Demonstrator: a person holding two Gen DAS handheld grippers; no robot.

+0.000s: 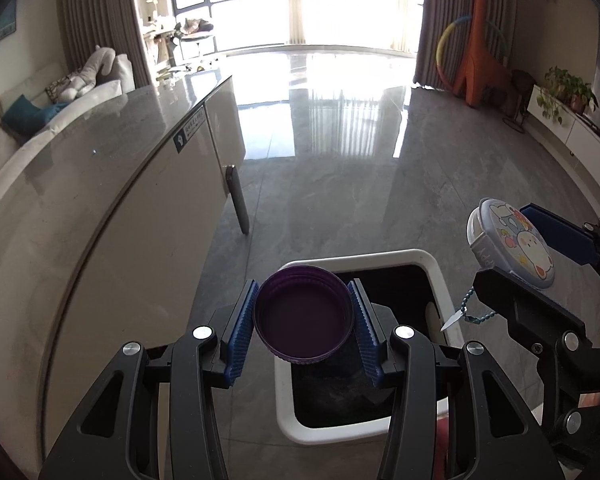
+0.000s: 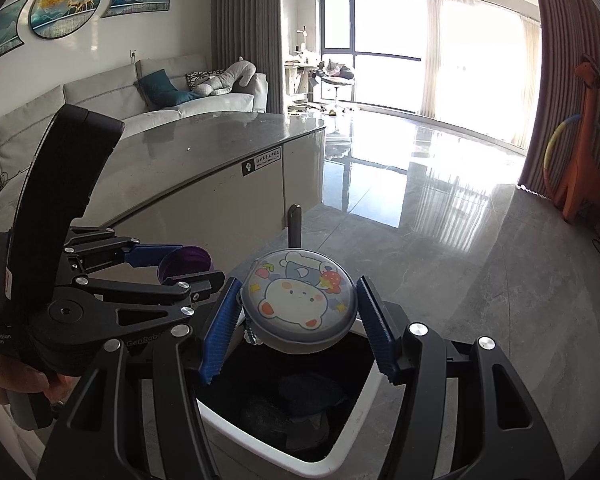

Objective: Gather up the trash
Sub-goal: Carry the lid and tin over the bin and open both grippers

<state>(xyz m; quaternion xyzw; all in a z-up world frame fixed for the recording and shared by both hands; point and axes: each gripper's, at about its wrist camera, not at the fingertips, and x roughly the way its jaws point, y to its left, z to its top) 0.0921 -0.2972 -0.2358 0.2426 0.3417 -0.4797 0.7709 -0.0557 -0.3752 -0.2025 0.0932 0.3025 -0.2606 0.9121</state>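
Left fingers (image 1: 305, 322) clamped on dark purple round plastic lid (image 1: 304, 316); right fingers (image 2: 298, 322) clamped on round grey cartoon-printed case (image 2: 299, 304). Both items poised over white-rimmed bin with black liner (image 2: 356, 420), at 6 o'clock below each. Pickup done, release left. Both grippers tilted downward, side by side, left one at 9 o'clock of the right.

Sunlit window (image 1: 356, 0), glossy floor (image 1: 340, 168) (grey sofa (image 2: 112, 92))

The left claw (image 2: 180, 270) body reads "Data Acquisition System" and "GenRobo"; the table sticker (image 2: 262, 163) is illegible.
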